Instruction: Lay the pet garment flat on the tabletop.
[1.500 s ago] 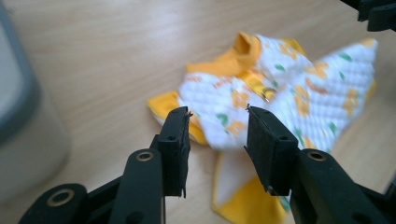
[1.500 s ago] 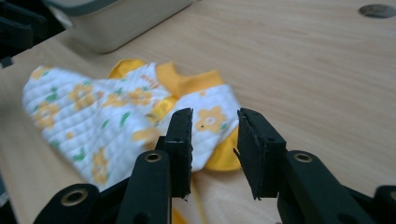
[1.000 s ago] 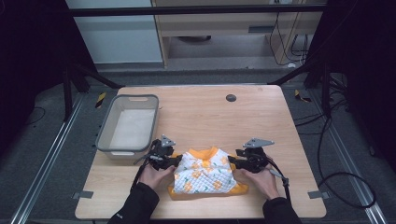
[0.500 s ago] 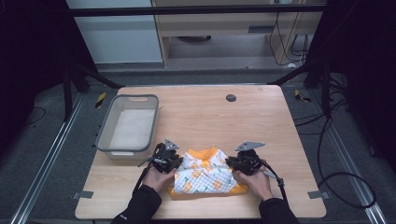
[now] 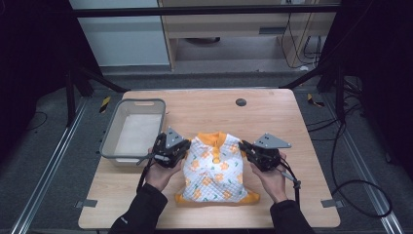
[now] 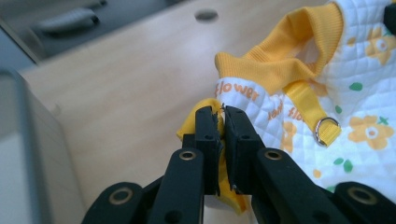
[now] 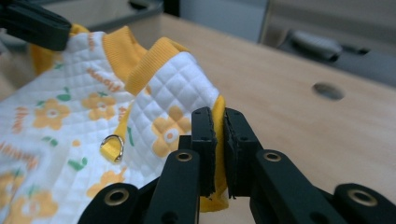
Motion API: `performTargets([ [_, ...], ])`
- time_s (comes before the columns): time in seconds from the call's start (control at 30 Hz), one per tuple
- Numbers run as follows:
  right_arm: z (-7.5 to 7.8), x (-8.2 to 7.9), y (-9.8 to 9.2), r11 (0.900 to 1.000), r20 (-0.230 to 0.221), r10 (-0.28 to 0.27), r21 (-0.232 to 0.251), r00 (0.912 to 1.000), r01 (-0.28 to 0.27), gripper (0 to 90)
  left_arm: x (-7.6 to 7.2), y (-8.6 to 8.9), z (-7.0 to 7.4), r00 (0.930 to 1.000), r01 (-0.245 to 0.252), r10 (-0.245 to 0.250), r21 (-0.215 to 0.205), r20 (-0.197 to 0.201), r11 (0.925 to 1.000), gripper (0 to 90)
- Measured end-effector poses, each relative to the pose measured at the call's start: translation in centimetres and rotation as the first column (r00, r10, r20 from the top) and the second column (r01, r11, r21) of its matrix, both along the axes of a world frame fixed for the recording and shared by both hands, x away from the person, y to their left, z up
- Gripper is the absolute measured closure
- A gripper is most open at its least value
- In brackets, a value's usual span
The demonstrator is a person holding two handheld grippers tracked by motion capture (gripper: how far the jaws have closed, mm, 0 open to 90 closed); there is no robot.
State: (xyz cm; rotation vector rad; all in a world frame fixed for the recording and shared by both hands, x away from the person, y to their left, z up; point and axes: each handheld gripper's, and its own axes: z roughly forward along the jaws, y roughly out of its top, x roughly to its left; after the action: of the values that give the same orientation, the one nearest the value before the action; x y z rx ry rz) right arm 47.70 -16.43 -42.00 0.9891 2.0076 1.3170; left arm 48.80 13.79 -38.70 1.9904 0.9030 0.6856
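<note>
A small white quilted vest [image 5: 214, 170] with orange flowers and yellow-orange trim hangs by its shoulders, its hem still on the wooden table [image 5: 277, 117]. My left gripper [image 5: 182, 149] pinches the vest's left shoulder edge; its jaws have just been closing, and in the left gripper view [image 6: 221, 112] they press on yellow trim beside the vest [image 6: 364, 93]. My right gripper [image 5: 244, 148] has also just closed, on the right shoulder; in the right gripper view [image 7: 218, 114] its pads clamp the quilted cloth of the vest [image 7: 60, 107].
A grey plastic bin [image 5: 109, 141] stands at the table's left, close to my left hand. A dark round hole [image 5: 240, 102] sits in the far middle of the tabletop. Bare wood lies beyond the vest and to its right.
Both grippers closed on the vest's shoulders and rose. The top of the vest lifted off the table and the garment stretched out toward the far side.
</note>
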Motion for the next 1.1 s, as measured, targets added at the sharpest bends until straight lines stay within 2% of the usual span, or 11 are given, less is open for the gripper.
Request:
performTargets([
  [0.07, 0.5, 1.0, 0.2, 0.998, 0.036, -0.055, 0.010, 0.9978, 0.054, 83.6, 1.0, -0.2, 0.9, 0.9986, -0.033, 0.033, -0.005, 0.042, 0.9994, 83.9],
  [0.13, 0.7, 2.3, 0.4, 0.994, 0.049, -0.109, 0.005, 0.9928, 0.109, 82.5, 2.5, -0.5, 1.2, 0.9964, -0.074, 0.075, -0.022, 0.040, 0.9970, 83.6],
  [0.23, 0.2, 4.5, 0.9, 0.987, 0.004, -0.153, -0.037, 0.9881, 0.154, 76.8, 5.1, -1.0, 0.3, 0.9866, -0.163, 0.163, 0.002, 0.004, 0.9866, 76.9],
  [0.27, -0.1, 5.2, 0.9, 0.983, -0.014, -0.174, -0.054, 0.9846, 0.173, 73.8, 5.4, -0.9, 0.1, 0.9848, -0.173, 0.173, -0.009, -0.013, 0.9848, 65.7],
  [0.33, -0.4, 5.4, 0.7, 0.982, -0.038, -0.182, -0.052, 0.9826, 0.180, 70.6, 5.5, -0.4, -0.3, 0.9847, -0.172, 0.170, -0.047, -0.036, 0.9840, 59.1],
  [0.47, -0.4, 4.2, -0.1, 0.988, -0.052, -0.148, -0.040, 0.9877, 0.146, 65.4, 4.3, 0.8, -0.7, 0.9881, -0.153, 0.151, -0.057, -0.030, 0.9867, 48.7],
  [0.63, 0.1, 2.4, -1.0, 0.994, -0.064, -0.107, -0.039, 0.9922, 0.104, 61.6, 2.2, 2.7, -0.6, 0.9938, -0.106, 0.103, -0.095, -0.042, 0.9898, 44.3],
  [0.67, 0.4, 0.7, -1.9, 0.996, -0.080, -0.084, -0.019, 0.9933, 0.082, 58.6, 1.1, 3.5, -0.7, 0.9961, -0.076, 0.071, -0.103, -0.053, 0.9917, 43.9],
  [0.73, 0.3, -0.5, -2.5, 0.998, -0.099, -0.057, 0.001, 0.9934, 0.058, 57.3, 0.2, 4.0, -0.9, 0.9970, -0.061, 0.055, -0.116, -0.054, 0.9913, 44.0],
  [0.93, -0.2, -3.2, -3.5, 1.000, -0.121, -0.010, 0.011, 0.9926, 0.012, 53.4, -2.2, 4.7, -2.0, 0.9980, -0.015, 0.009, -0.087, -0.063, 0.9961, 43.7],
  [1.1, -1.5, -5.3, -4.1, 1.000, -0.167, 0.030, 0.007, 0.9855, -0.029, 47.7, -4.2, 5.0, -4.2, 0.9951, 0.022, -0.028, -0.062, -0.094, 0.9978, 42.5],
])
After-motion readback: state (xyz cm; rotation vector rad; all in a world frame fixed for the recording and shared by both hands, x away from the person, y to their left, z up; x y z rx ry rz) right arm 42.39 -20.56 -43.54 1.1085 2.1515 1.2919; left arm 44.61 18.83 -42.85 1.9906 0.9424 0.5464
